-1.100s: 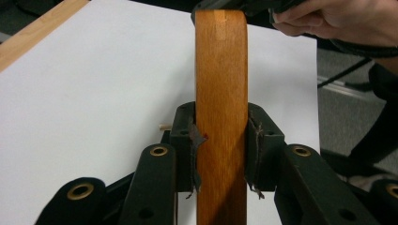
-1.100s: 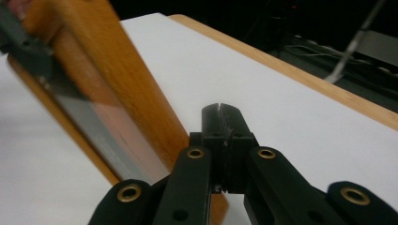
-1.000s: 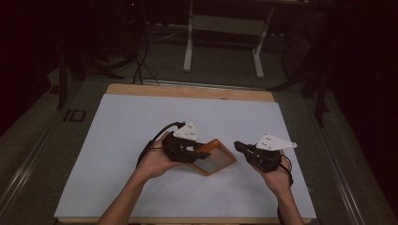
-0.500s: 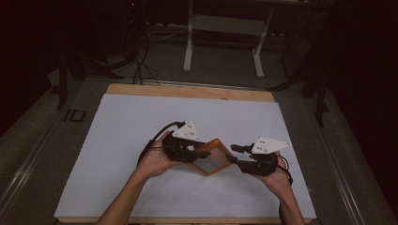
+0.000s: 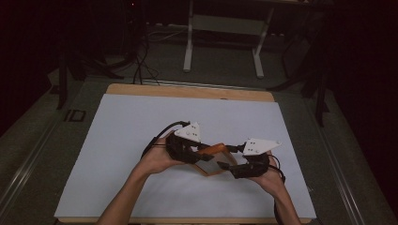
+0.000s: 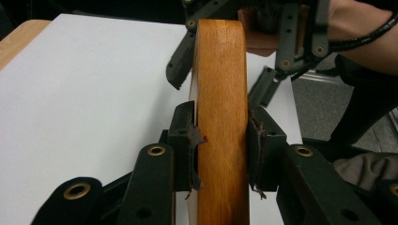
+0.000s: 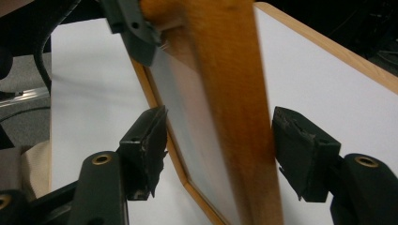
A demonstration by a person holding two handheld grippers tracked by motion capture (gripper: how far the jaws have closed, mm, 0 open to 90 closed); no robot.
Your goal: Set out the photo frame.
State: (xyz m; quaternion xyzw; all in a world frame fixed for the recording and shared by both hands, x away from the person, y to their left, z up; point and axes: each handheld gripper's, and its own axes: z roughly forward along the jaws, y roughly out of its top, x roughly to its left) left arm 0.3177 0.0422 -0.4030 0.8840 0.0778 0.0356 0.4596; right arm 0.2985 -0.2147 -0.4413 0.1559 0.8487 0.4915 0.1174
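A wooden picture frame (image 5: 212, 160) with a pale pane is held a little above the white tabletop (image 5: 141, 126), tilted. My left gripper (image 5: 201, 155) is shut on its left edge; in the left gripper view both pads (image 6: 189, 140) press the orange wood (image 6: 220, 70). My right gripper (image 5: 226, 165) reaches in from the right. In the right gripper view its jaws have just been opening, and they stand wide on either side of the frame's edge (image 7: 230, 93). Neither of those pads (image 7: 149, 140) touches the wood.
The white sheet covers a wooden table whose bare edge (image 5: 187, 90) shows at the back. Beyond it stand a metal desk frame (image 5: 225, 28) and cables (image 5: 141, 70) on the dark floor. Both forearms come in from the bottom edge.
The right gripper has moved left to the frame and opened its jaws around the frame's right edge. The left gripper has kept its grip and place.
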